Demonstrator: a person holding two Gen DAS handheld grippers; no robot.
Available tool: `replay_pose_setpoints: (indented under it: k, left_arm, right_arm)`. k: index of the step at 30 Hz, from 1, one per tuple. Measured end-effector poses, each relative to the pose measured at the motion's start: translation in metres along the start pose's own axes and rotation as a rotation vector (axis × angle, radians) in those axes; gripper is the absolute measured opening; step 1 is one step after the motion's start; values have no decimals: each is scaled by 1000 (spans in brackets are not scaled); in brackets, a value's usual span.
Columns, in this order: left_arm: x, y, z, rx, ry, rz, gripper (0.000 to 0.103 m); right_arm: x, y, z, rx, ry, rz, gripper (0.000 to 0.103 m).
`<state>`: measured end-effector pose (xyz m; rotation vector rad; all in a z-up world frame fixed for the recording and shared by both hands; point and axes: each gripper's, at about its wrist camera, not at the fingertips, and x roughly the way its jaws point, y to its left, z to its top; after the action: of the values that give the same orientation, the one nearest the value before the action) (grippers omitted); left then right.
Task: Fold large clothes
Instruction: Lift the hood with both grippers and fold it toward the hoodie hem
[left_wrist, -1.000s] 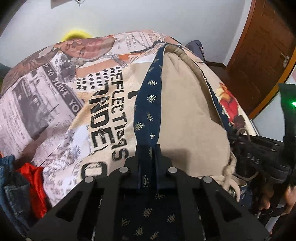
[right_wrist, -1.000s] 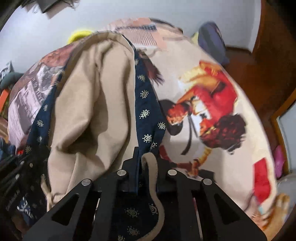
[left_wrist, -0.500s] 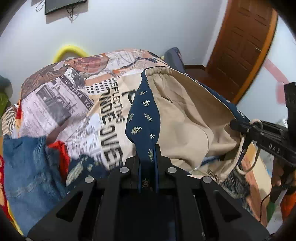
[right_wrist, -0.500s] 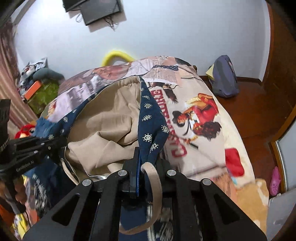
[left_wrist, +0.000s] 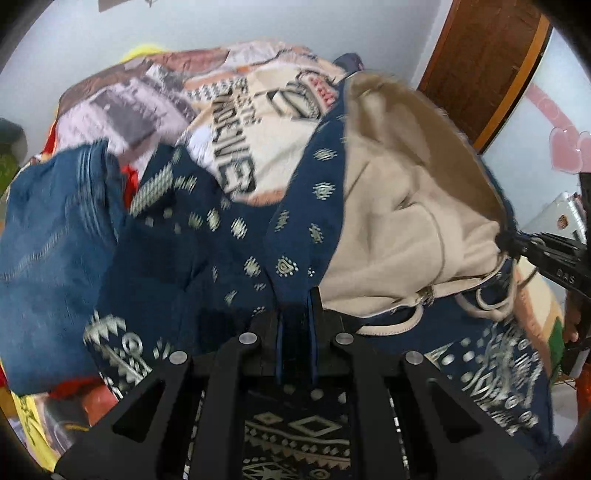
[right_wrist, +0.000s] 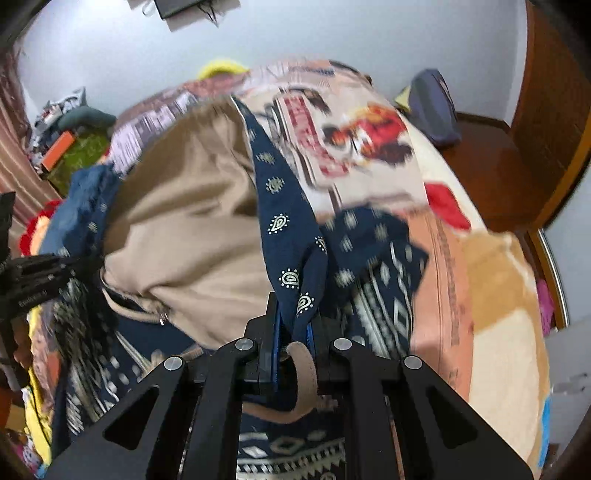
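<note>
Cluttered bed (right_wrist: 498, 295); both grippers (left_wrist: 295, 306) (right_wrist: 295, 325) clenched on navy garment (left_wrist: 306, 206). Dangling drawstring (right_wrist: 304, 373) might snag, or thin hem slip free.

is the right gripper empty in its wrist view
No, the right gripper is shut on the navy patterned garment, with a beige drawstring looping behind its fingers.

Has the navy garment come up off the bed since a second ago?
Yes. The navy garment, flat on the printed bedspread a second ago, now hangs lifted toward both tools, its patterned lower part dangling.
</note>
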<state>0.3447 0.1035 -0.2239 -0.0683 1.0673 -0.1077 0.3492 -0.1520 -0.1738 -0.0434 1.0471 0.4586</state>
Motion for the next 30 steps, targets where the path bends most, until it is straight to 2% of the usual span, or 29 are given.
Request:
replay_pose_setpoints:
  k: [5,8,10,13,16,19,21,30]
  left_arm:
    - [11,4,-17,-24,7,19,19]
    - [6,2,-17,-18,2,21,20]
    - [1,-2,-16,8,10,31,25]
    - [-10,-5,-10,41,1,50,39]
    - [-26,-8,1,63,-48,53,45]
    - [-38,-14,18,90,-98,55,54]
    - [-39,-17,33,99,-123,48,56]
    - [-7,-35,88,121,-134,7,56]
  right_arm:
    - [8,-8,-15,33,29,-10,11]
    - [4,-10,-16,62,27,-23,18]
    - [-1,-7,-15,44,20,-38,21]
    - [-12,2,-14,-10,10,-70,31]
    - [-24,11,-9,-59,-36,-67,42]
    - [-30,19,2,-93,-79,-67,46]
    - [-29,23,12,-103,-97,-56,49]
    - [8,25,55,-102,-112,-54,50]
